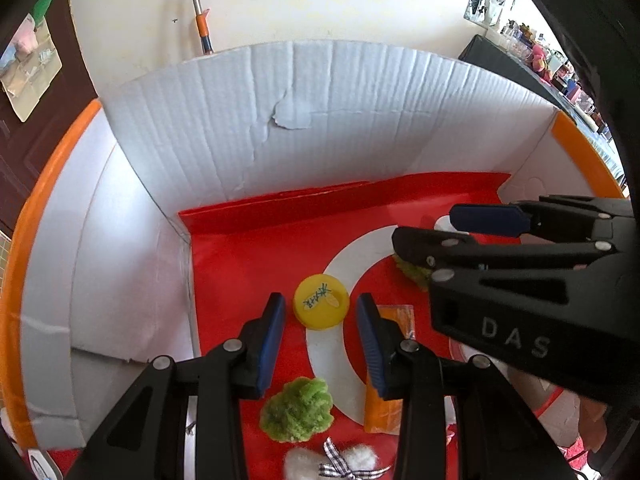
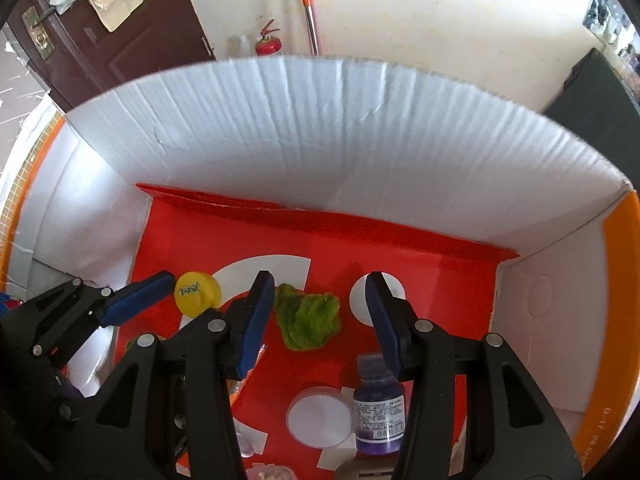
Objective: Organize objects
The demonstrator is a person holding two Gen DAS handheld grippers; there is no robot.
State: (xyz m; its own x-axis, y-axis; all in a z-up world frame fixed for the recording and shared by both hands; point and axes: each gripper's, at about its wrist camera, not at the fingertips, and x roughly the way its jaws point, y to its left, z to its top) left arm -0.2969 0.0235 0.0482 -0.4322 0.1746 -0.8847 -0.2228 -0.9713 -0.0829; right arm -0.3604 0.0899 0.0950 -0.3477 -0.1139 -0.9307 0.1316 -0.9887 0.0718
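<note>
both claws sit inside the white cardboard box [image 2: 360, 128], above its red printed floor [image 2: 400, 256], where the loose items lie spread out in 1 layer, so each can be reached from above. left claw [image 1: 320, 336] is wide open and empty, jaws either side of the line to the yellow cap [image 1: 321, 301], which lies flat just ahead of the tips; likely the next pick. green fuzzy ball [image 1: 298, 408] lies below the left claw, orange packet [image 1: 390, 364] flat under its right finger, white fluffy piece with a checked bow [image 1: 340, 460] at the near edge. right claw [image 2: 320, 320] is also spread wide with nothing in it, framing a flattened green fuzzy clump [image 2: 310, 320]. purple bottle [image 2: 378, 404] stands upright beside a round clear lid [image 2: 320, 420]. no sorted group visible yet, so i'd judge it early.
</note>
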